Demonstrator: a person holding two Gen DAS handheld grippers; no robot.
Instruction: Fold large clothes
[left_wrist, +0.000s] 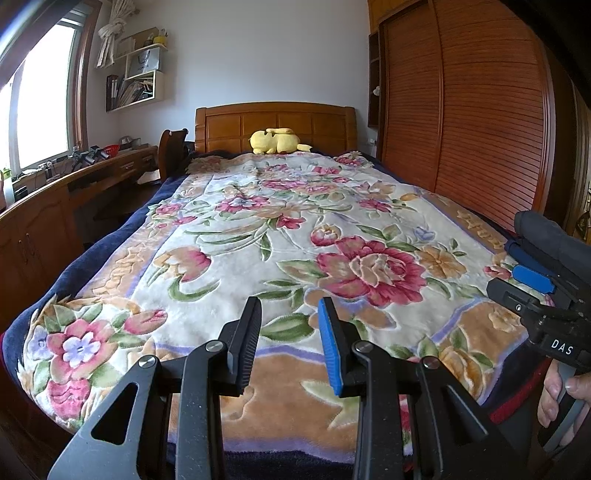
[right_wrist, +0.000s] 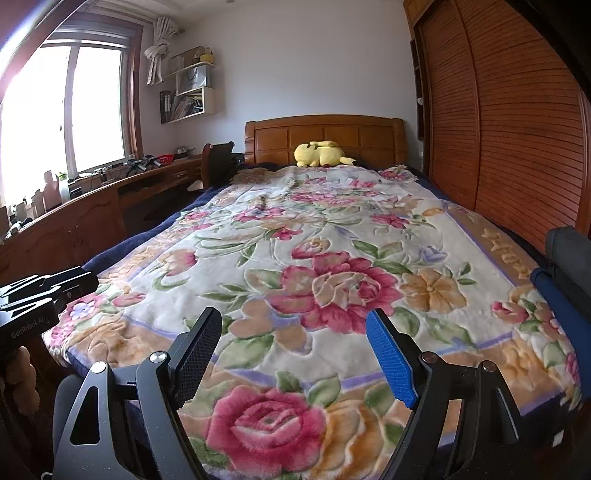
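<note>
Your left claw (left_wrist: 290, 332) and right claw (right_wrist: 295, 354) both gape empty above the floral blanket's (left_wrist: 295, 229) near end; it lies spread across the bed (left_wrist: 273, 122).

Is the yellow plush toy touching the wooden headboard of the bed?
Cannot tell. In both wrist views the yellow plush toy overlaps the wooden headboard, lying at the far end of the floral blanket, but neither view shows contact or a gap.

Black tongs (left_wrist: 290, 345) (one pad (left_wrist: 330, 347) blue), silver screws (left_wrist: 215, 346), "DAS" lettering.
</note>
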